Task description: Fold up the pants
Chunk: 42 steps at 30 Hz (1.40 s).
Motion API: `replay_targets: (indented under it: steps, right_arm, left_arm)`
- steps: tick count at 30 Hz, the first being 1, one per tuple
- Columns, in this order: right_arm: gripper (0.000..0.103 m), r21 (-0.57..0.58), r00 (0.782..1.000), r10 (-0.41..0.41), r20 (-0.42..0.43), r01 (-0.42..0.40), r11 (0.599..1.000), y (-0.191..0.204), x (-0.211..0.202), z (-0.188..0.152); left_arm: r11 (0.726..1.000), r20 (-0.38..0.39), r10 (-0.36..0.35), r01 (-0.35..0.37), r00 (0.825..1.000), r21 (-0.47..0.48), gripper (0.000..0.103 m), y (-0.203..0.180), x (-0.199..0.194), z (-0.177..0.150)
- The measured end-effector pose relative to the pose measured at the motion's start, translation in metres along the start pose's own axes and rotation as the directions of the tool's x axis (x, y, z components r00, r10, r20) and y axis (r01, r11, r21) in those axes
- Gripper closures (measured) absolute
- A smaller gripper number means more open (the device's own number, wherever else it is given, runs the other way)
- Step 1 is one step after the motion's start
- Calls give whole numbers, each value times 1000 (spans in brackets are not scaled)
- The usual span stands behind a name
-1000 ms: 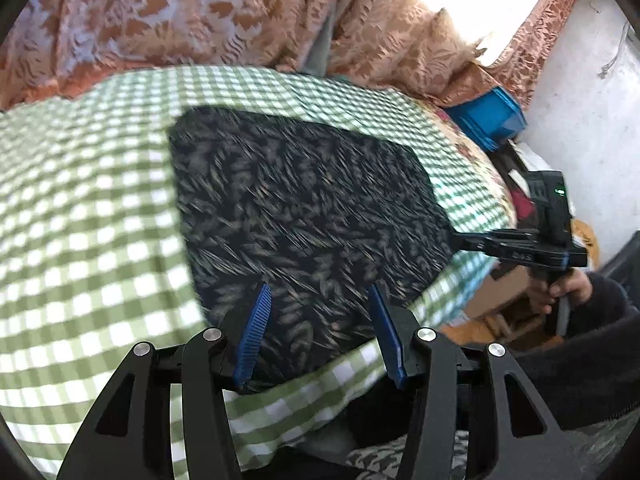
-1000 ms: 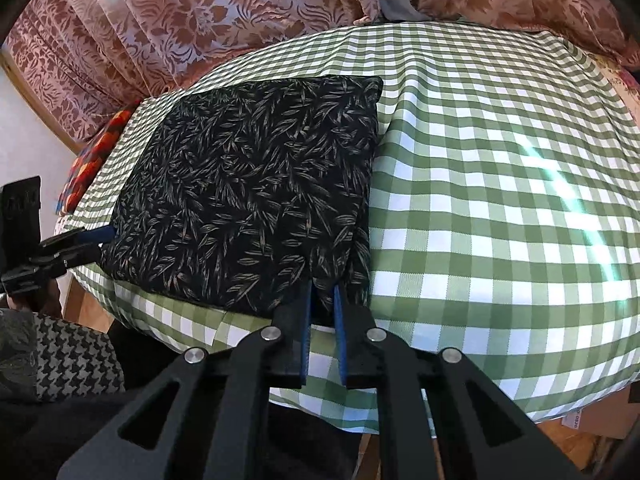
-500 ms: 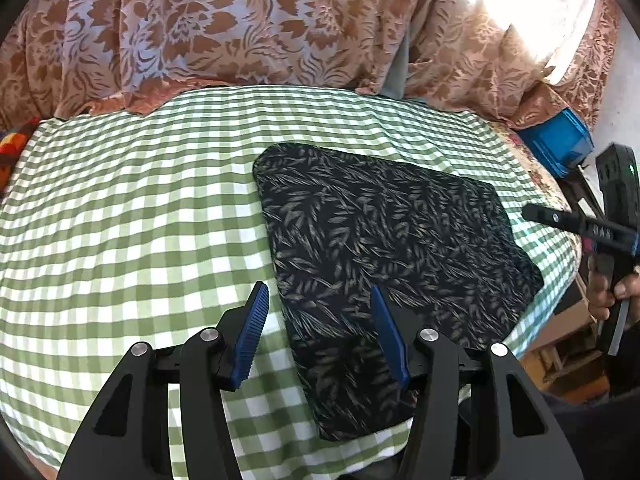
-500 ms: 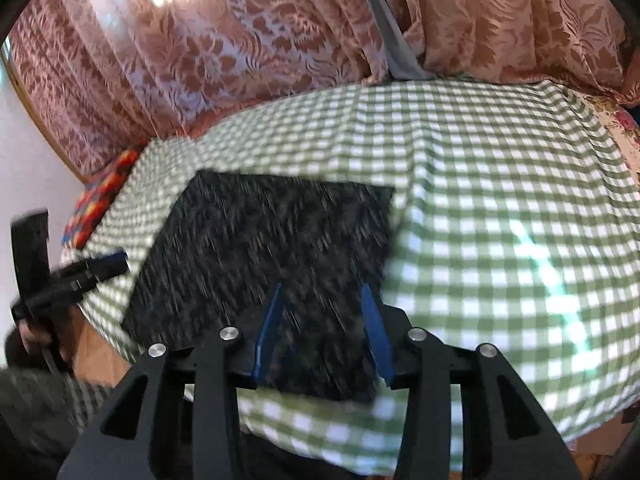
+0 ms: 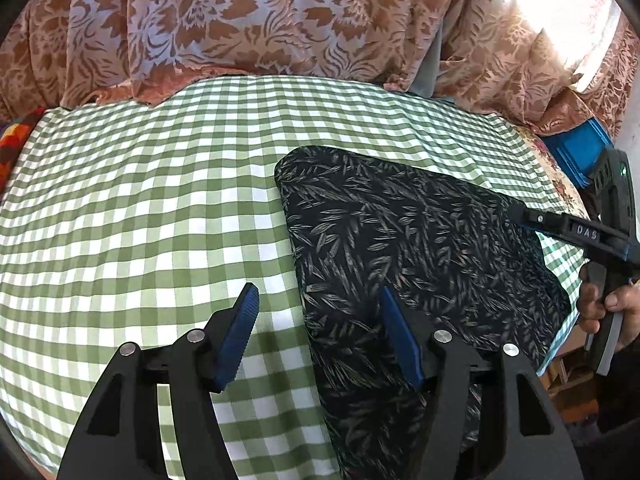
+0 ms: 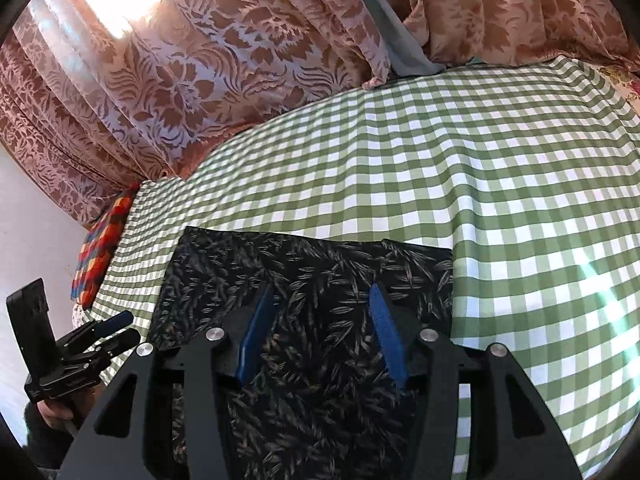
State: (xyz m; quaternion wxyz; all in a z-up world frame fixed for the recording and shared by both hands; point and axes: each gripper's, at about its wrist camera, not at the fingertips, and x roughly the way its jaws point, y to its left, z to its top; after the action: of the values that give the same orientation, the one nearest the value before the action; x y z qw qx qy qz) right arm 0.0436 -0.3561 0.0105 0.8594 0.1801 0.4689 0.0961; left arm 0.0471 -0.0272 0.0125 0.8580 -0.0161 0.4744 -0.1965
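Observation:
The pants (image 5: 416, 264) are black with a pale leaf print and lie folded into a flat rectangle on the green checked cloth (image 5: 160, 208). In the right wrist view they (image 6: 304, 280) lie near the front edge. My left gripper (image 5: 318, 300) is open and empty above the pants' left edge. My right gripper (image 6: 320, 296) is open and empty above the pants' near part. The right gripper also shows at the right of the left wrist view (image 5: 520, 212), and the left gripper at the left of the right wrist view (image 6: 124, 326).
Floral pink-brown curtains (image 5: 260, 20) hang behind the table. A blue box (image 5: 576, 148) sits at the right end, a red patterned cloth (image 6: 104, 240) at the left end. The checked cloth drops off at the near edge.
My right gripper let go of the pants' near corner and opened. Both grippers have lifted and drawn back from the folded pants, which stay flat.

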Motion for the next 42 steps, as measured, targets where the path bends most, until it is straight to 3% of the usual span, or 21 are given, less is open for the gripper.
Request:
replay_targets:
  steps: [4, 8, 12, 18, 25, 26, 28, 31, 34, 39, 41, 42]
  right_arm:
    - [53, 31, 999, -30, -20, 30, 999, -13, 13, -3]
    - [54, 30, 998, -45, -32, 46, 998, -23, 23, -12]
    - [54, 13, 999, -37, -21, 38, 999, -24, 21, -15]
    - [51, 65, 999, 28, 27, -30, 997, -41, -14, -22]
    - [47, 156, 990, 137, -33, -130, 979, -71, -24, -46]
    - [47, 171, 988, 147, -47, -137, 976, -74, -21, -51]
    - [47, 196, 982, 179, -57, -165, 967, -78, -18, -56]
    - [47, 193, 979, 196, -55, -182, 964, -75, -16, -58]
    - [46, 155, 975, 205, -88, -190, 969, -64, -11, -60]
    - [46, 105, 964, 241, -109, -230, 968, -46, -11, -59]
    - [40, 91, 960, 256, -111, -247, 965, -40, -9, -59]
    - [38, 91, 958, 264, -109, -255, 963, -37, -6, -57]
  left_arm:
    - [999, -25, -21, 20, 999, -40, 38, 8, 12, 0]
    - [987, -32, -110, 105, 993, -121, 37, 19, 19, 1]
    - [945, -37, -268, 255, 963, -203, 37, 27, 26, 0]
    - [901, -39, -347, 322, 937, -289, 37, 35, 41, -4]
    - [837, -38, -461, 420, 887, -351, 37, 41, 52, -13]
    - [842, -38, -459, 420, 888, -339, 37, 38, 51, -14]
    - [853, -47, -456, 422, 889, -306, 59, 31, 51, -13]
    - [862, -13, -445, 424, 896, -277, 74, 28, 48, -10]
    - [845, 47, -468, 462, 883, -269, 76, 34, 31, -8]
    - [860, 61, -425, 423, 903, -285, 76, 61, 15, -21]
    - [869, 35, -400, 392, 916, -301, 75, 70, 18, -30]
    - [866, 31, -405, 394, 914, -308, 75, 73, 18, -33]
